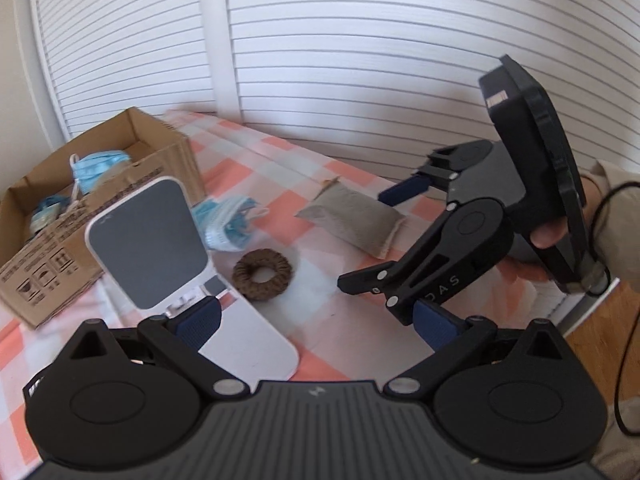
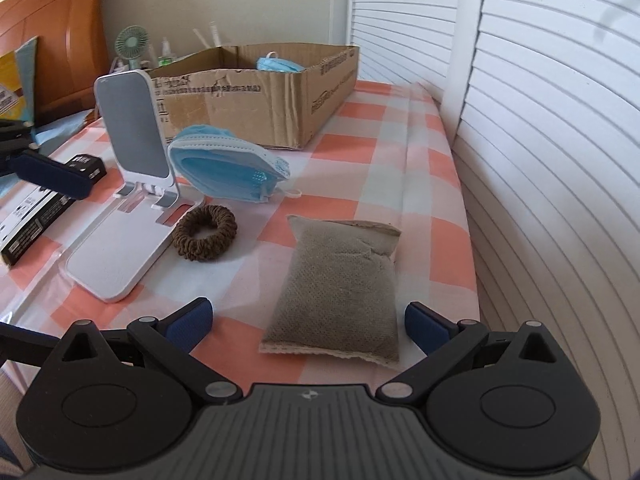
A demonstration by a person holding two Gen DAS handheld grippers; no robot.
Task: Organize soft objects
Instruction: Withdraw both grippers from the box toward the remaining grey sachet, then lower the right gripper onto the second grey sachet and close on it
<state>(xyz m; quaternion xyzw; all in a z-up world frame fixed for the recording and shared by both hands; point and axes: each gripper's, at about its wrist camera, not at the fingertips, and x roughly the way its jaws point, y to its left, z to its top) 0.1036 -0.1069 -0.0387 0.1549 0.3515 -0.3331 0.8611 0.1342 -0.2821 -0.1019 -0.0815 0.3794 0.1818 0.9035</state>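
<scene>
- My right gripper (image 2: 307,322) hangs low over the counter (image 2: 400,184) with its jaws apart; the near end of the grey sachet (image 2: 340,284) lies between them, untouched.
- My left gripper (image 1: 316,322) also has its jaws spread wide, holding nothing, above the base of the white phone stand (image 1: 152,240).
- Taking the cardboard box (image 2: 256,104) as landmark: one blue face mask (image 2: 280,65) lies inside it, and a folded stack of blue masks (image 2: 224,168) sits on the checked cloth just in front of its near wall.
- The brown scrunchie (image 2: 206,233) lies further out from the box, beside the stand's base.
- The sachet is further still from the box, towards the shuttered doors (image 2: 540,160).
- Black cartons (image 2: 40,216) lie well to the box's left, beyond the stand.
</scene>
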